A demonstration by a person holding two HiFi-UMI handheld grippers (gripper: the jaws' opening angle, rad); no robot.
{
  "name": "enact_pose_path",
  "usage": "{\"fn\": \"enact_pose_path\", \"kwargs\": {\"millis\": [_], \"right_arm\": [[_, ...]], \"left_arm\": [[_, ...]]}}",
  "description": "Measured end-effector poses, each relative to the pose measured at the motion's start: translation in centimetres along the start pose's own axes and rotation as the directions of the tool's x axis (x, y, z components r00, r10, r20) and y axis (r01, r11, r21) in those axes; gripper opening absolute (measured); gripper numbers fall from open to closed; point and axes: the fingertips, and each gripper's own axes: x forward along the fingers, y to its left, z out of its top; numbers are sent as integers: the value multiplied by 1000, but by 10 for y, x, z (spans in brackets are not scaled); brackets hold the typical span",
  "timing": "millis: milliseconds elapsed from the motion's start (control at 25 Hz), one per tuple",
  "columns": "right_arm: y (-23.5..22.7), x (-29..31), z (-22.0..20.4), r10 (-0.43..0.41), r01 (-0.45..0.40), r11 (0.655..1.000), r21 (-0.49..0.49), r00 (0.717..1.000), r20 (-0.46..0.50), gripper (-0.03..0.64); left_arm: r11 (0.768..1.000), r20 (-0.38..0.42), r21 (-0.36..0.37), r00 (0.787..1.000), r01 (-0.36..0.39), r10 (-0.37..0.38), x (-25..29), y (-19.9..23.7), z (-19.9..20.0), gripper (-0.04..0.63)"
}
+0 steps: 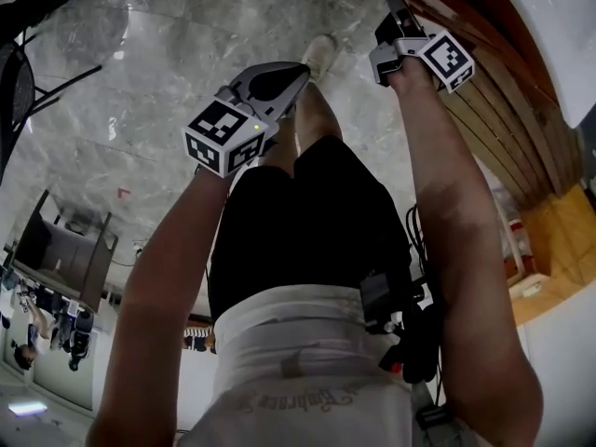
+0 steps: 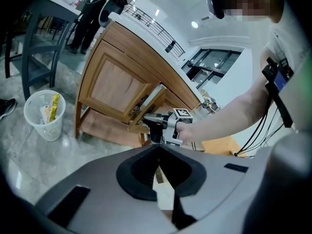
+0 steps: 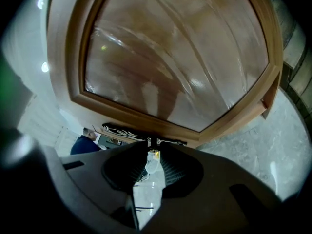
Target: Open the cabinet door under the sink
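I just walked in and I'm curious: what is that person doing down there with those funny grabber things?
A person is opening a wooden cabinet door with two hand-held grippers. The right gripper is pinched on the dark ornate handle at the door's edge, and the left gripper view shows the door already swung partly out. The left gripper is shut with nothing in it, held in the air away from the cabinet.

No legible text; shirt print point(image 1: 307, 400) unreadable.
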Motion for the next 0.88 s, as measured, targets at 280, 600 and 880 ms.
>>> {"fn": "enact_pose_path", "kwargs": {"millis": [280, 600, 880], "right_arm": [[-2, -25, -23, -18, 16, 999, -30, 997, -74, 87], [0, -44, -44, -18, 7, 997, -83, 991, -132, 87], [-4, -66, -63, -20, 8, 995, -97, 993, -118, 87]], "left_arm": [[999, -23, 23, 999, 41, -41, 3, -23, -13, 11], [997, -26, 53, 998, 62, -60, -7, -30, -15, 11], [994, -20, 86, 998, 64, -63, -22, -31, -23, 11]]}}
